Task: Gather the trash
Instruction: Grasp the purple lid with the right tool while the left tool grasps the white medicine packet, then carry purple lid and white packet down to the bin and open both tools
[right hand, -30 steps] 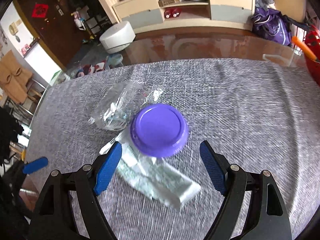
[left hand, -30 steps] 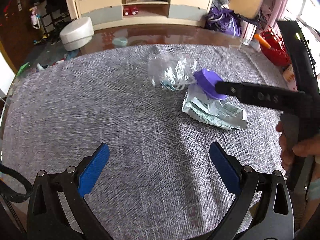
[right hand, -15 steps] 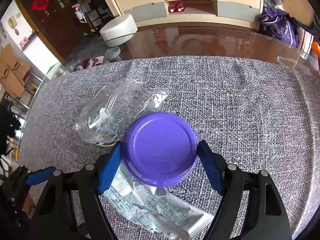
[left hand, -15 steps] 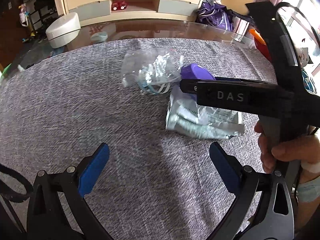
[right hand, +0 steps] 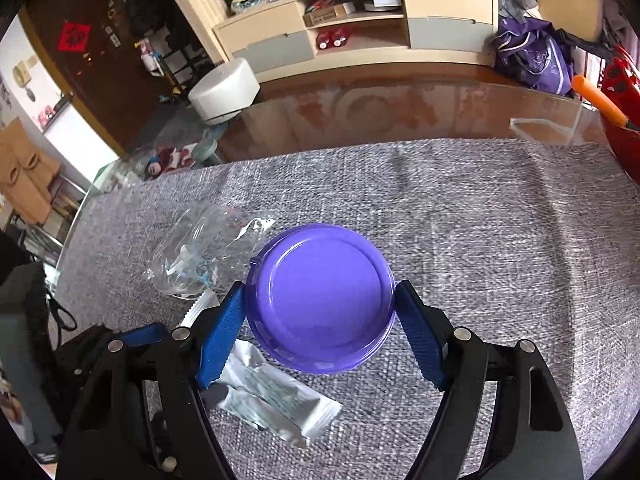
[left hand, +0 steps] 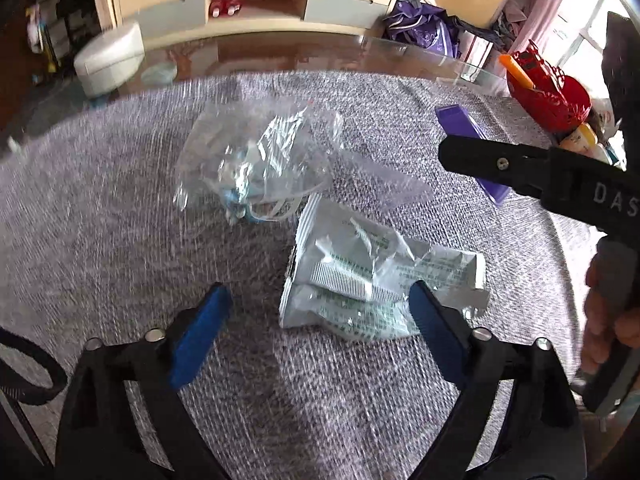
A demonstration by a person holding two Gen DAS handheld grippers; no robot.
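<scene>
1. Jaws of the right gripper (right hand: 320, 312) are clamped on the rim of a purple lid (right hand: 320, 296), lifted off the grey cloth (right hand: 480, 240); only the right wrist view shows its round face.
2. Left gripper (left hand: 316, 312) jaws have just been closing but stand apart, with a silver wrapper (left hand: 360, 280) between them, unpinched.
3. Only the left view shows a hand (left hand: 608, 312) and the lid edge-on.
4. Beyond the wrapper lies a clear plastic bag (left hand: 256, 168).
</scene>
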